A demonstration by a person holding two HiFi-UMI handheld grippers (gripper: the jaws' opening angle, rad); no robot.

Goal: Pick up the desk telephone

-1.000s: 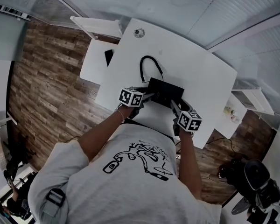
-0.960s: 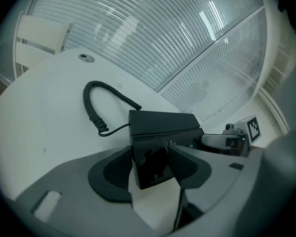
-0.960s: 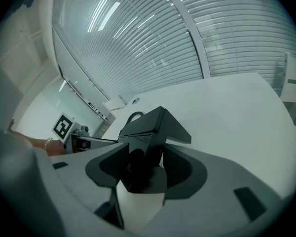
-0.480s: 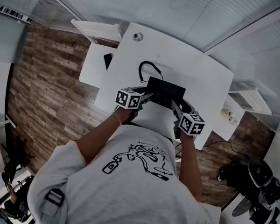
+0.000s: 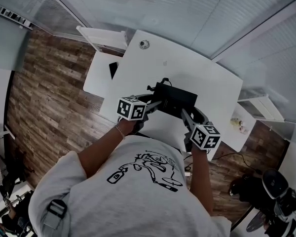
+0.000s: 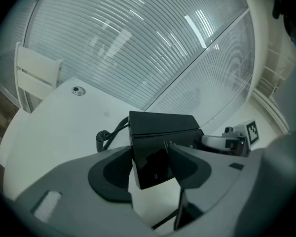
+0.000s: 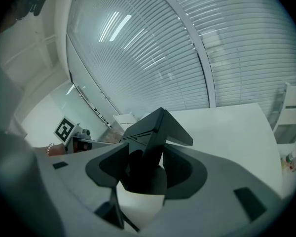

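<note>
1. Over the near half of the white desk [image 5: 212, 78], one black desk telephone [image 5: 175, 98] is carried between two grippers.
2. The left gripper [image 5: 155, 104] is clamped on the telephone's left end. In the left gripper view both dark pads press against the sides of the black casing.
3. The right gripper [image 5: 185, 113] is clamped on the telephone's right end. In the right gripper view its jaws stand wide around the casing, with a pad against each side.
4. In the left gripper view the telephone's lower corner hangs free, with bare desk top showing beneath it, so it looks raised off the desk.
5. One black cord [image 5: 157, 84] leaves the telephone's far left side and loops down toward the desk.
6. Two marker cubes show, one per gripper: the left cube [image 5: 130, 108] at the desk's near edge and the right cube [image 5: 205, 136] just past that edge.
7. One round fitting [image 5: 144, 44] sits in the desk top near its far left corner.
8. One lower white side table [image 5: 94, 75] stands against the desk's left edge, and one dark flat thing [image 5: 113, 69] lies on it.
</note>
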